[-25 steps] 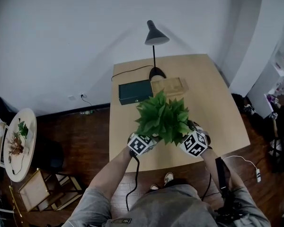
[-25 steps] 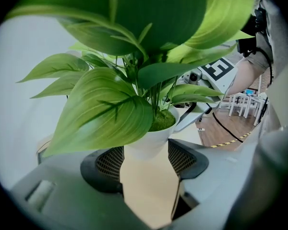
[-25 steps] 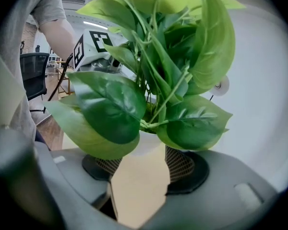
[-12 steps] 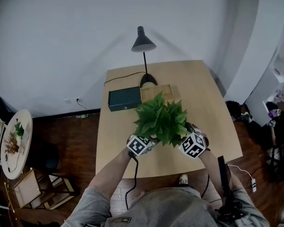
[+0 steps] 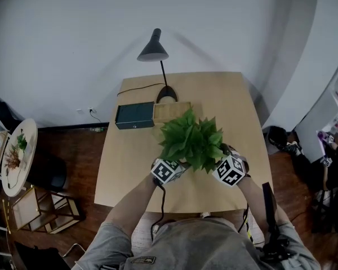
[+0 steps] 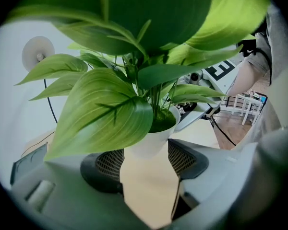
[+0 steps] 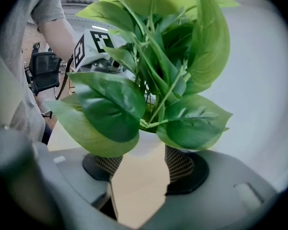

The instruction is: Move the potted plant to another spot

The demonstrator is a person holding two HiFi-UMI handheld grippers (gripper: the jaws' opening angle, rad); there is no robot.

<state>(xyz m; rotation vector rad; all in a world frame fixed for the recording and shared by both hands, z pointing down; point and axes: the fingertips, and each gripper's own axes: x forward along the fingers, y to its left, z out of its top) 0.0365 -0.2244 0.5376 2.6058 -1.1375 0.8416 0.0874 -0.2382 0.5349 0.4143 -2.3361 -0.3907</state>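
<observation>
Over the near part of the table (image 5: 231, 106), from the head view: carrying the potted plant (image 5: 192, 141) clear of the wood, with left gripper (image 5: 182, 166) and right gripper (image 5: 217, 166) flanking it for balance. In the left gripper view: clamped wide on the white pot (image 6: 152, 139), pads against its sides. In the right gripper view: likewise pinching the white pot (image 7: 145, 146) under the leaves, probably sharing the weight to keep it upright

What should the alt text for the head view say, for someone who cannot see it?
Seen from above, a person grips a leafy potted plant from both sides with the left gripper and the right gripper, over a light wooden table. Near the table's far edge stand a black desk lamp, a dark green box and a wooden box.
</observation>
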